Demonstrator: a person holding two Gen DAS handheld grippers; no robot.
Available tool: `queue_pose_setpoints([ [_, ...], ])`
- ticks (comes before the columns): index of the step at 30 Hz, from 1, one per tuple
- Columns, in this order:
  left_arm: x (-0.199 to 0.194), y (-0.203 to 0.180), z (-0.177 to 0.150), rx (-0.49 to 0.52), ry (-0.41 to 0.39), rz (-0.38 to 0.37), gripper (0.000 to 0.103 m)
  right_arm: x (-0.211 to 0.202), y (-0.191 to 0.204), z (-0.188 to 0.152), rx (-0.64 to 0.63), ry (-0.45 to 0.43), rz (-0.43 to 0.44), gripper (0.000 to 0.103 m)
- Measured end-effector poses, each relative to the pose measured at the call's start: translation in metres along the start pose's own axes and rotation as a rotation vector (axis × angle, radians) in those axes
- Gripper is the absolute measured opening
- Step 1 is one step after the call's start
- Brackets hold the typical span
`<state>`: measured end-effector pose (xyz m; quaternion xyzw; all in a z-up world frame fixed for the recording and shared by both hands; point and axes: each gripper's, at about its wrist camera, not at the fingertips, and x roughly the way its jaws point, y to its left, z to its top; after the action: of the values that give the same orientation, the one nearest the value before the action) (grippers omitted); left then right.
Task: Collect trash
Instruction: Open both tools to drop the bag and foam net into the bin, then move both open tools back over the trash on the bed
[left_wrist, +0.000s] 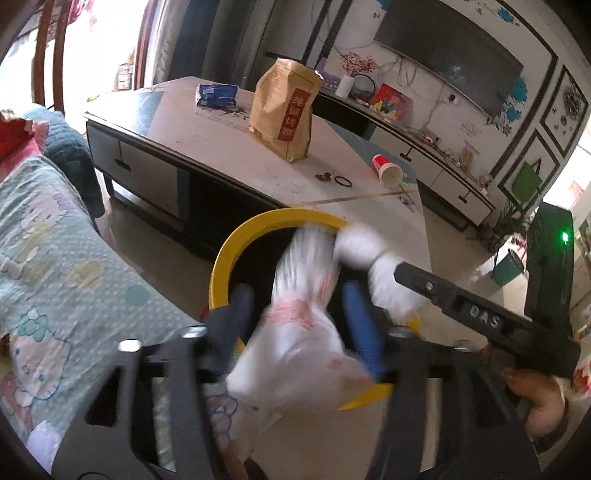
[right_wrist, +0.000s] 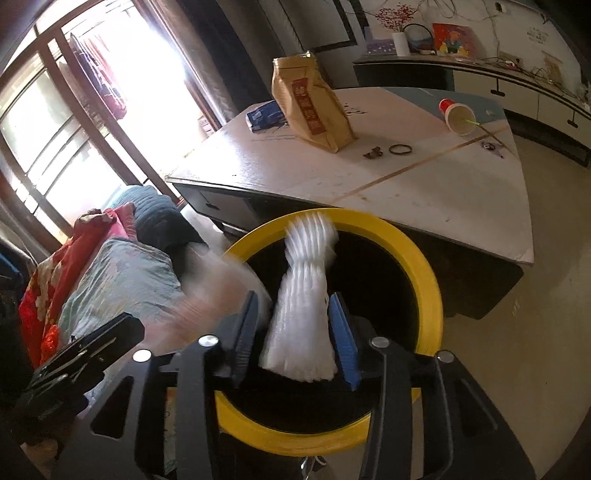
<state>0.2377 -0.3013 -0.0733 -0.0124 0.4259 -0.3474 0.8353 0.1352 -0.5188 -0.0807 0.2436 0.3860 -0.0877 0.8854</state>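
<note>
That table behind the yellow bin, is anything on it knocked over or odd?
Yes. The red cup lies on its side near the table's far corner. The brown paper bag stands upright but leans.

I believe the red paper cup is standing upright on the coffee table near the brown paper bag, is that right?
Not quite: the red paper cup lies tipped on its side, its open mouth facing the camera, as the right wrist view shows. It is on the coffee table, near the brown paper bag.
</note>
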Motion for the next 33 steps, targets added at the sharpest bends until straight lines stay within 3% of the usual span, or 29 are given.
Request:
queue_pose_setpoints([
  [2,-0.004,0.003,0.0,-0.028,-0.01,-0.005,0.061,-0.002,-0.002,0.001,0.005,-0.016,-0.019,0.048],
  [4,-0.01,0.007,0.0,-0.038,-0.026,-0.002,0.072,-0.005,-0.001,0.003,0.001,-0.034,-0.031,0.054],
  [11,-0.044,0.008,-0.001,-0.03,-0.099,0.053,0.092,-0.012,0.01,0.002,-0.023,-0.071,-0.039,0.062],
  [21,-0.097,0.028,-0.01,-0.067,-0.196,0.156,0.092,-0.029,0.048,-0.001,-0.087,-0.114,0.019,0.068],
  [33,-0.155,0.057,-0.029,-0.129,-0.3,0.235,0.092,-0.033,0.106,-0.017,-0.201,-0.102,0.092,0.071],
])
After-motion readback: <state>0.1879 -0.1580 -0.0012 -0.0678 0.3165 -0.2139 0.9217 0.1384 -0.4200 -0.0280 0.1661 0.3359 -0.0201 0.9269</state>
